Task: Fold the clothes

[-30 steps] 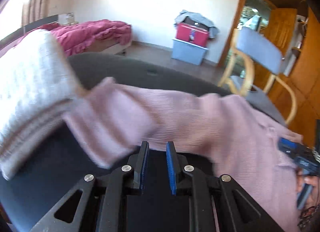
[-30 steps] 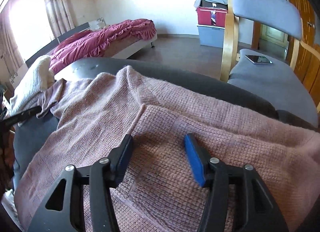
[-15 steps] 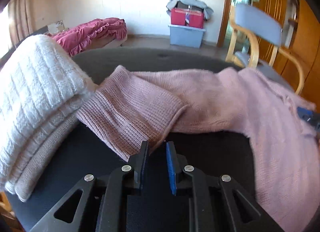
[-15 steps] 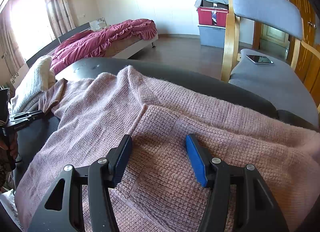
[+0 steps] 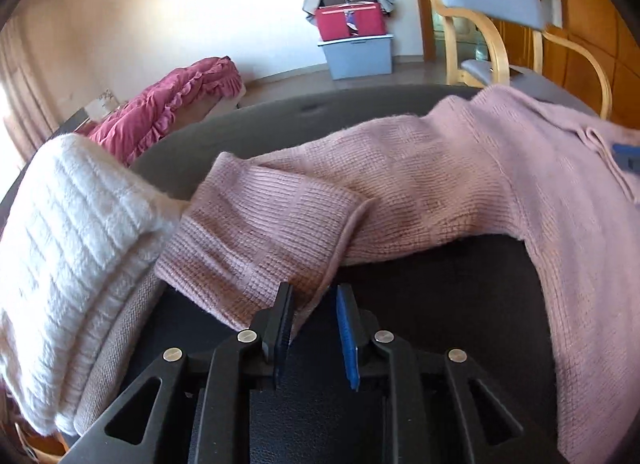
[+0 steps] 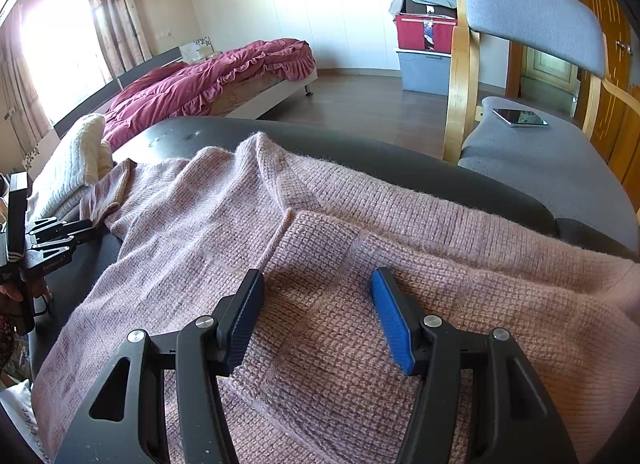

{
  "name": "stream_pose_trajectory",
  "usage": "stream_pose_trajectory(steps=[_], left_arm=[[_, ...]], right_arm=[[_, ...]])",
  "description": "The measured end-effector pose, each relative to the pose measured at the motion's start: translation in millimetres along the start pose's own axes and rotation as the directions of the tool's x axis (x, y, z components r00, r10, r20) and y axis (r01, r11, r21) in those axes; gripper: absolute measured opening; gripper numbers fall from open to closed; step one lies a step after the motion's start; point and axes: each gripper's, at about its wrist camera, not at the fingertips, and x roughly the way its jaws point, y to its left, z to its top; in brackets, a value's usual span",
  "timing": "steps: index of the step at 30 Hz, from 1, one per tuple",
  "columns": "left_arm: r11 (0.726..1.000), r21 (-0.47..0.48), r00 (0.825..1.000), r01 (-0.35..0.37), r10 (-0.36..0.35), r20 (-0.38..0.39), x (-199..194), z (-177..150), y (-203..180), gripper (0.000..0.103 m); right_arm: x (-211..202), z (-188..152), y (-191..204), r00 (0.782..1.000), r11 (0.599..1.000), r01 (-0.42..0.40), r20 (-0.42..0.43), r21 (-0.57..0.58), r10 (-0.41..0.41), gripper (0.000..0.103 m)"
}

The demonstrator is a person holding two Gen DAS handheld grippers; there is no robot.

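Pink knit fills the near ground of both views: a pink sweater (image 6: pixel 224 224) lies spread over a dark table (image 6: pixel 360 152). On the right wrist camera the right gripper (image 6: pixel 318 314) sits low at 6 o'clock, its fingers spread wide, resting on or just above the sweater's body with nothing between them. On the left wrist camera the left gripper (image 5: pixel 314 324) is also at 6 o'clock, its fingers a narrow gap apart; the corner of the ribbed sleeve cuff (image 5: pixel 256 240) reaches down between them, against the left pad, but the pads are not pinched on it. The sleeve runs from the cuff toward 2 o'clock into the sweater's body. Just beside the cuff at 9 o'clock sits a folded white knit (image 5: pixel 68 248), stacked on a beige folded piece (image 5: pixel 108 344). Beyond the table, at 10 o'clock, a bed with a crimson cover (image 6: pixel 216 80); at 12 o'clock, a red box on a grey bin (image 6: pixel 424 52); at 2 o'clock, a grey-cushioned wooden chair (image 6: pixel 536 144) with a phone (image 6: pixel 519 117) on its seat.
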Motion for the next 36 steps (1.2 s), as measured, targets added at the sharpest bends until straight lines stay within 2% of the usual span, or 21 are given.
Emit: stream_pose_trajectory(steps=[2,5,7,9,12,16,22,26,31,34,36], left_arm=[[1.0,-0.002,1.0,0.002,-0.002,-0.007,1.4,0.7,1.1,0.024],[0.998,-0.053,0.999,0.032,-0.032,-0.009,3.8,0.9,9.9,0.024],[0.997,-0.071,1.0,0.027,-0.028,-0.011,2.0,1.4,13.3,0.008],[0.996,-0.088,1.0,0.021,-0.022,-0.013,0.1,2.0,16.5,0.003],[0.985,-0.143,0.995,0.094,-0.09,0.038,-21.2,16.4,19.1,0.002],[0.957,-0.21,0.977,0.199,-0.178,0.115,-50.6,36.3,22.5,0.002],[0.909,-0.237,0.934,0.344,-0.306,0.183,-85.3,69.7,7.1,0.002],[0.863,-0.237,0.891,0.445,-0.402,0.211,-103.5,84.5,-17.0,0.002],[0.792,-0.21,0.816,0.573,-0.528,0.235,-128.0,101.3,-65.6,0.002],[0.775,-0.182,0.793,0.605,-0.567,0.222,-130.1,112.9,-92.4,0.002],[0.764,-0.163,0.778,0.625,-0.591,0.213,-131.3,120.5,-110.3,0.002]], right_arm=[[0.2,0.1,0.1,1.0,1.0,0.0,0.0,0.0,0.0,0.059],[-0.1,0.0,0.1,1.0,1.0,-0.001,0.0,0.001,0.001,0.059],[0.0,0.1,0.2,1.0,1.0,-0.001,0.0,0.001,0.001,0.059],[0.1,0.1,0.3,1.0,1.0,-0.001,0.0,0.001,0.001,0.059],[0.4,0.4,-0.1,1.0,1.0,-0.005,0.001,0.005,0.005,0.059],[0.5,0.8,-1.7,1.0,1.0,-0.018,0.004,0.018,0.018,0.059],[-2.6,1.1,-10.9,0.997,0.994,-0.072,0.026,0.079,0.07,0.059],[-7.7,0.4,-23.4,0.99,0.978,-0.133,0.06,0.163,0.125,0.059],[-14.5,2.0,-38.0,0.984,0.956,-0.169,0.092,0.241,0.15,0.06],[-23.8,4.5,-52.4,0.983,0.939,-0.167,0.129,0.302,0.133,0.06],[-30.9,3.7,-67.6,0.978,0.914,-0.182,0.162,0.363,0.131,0.06]])
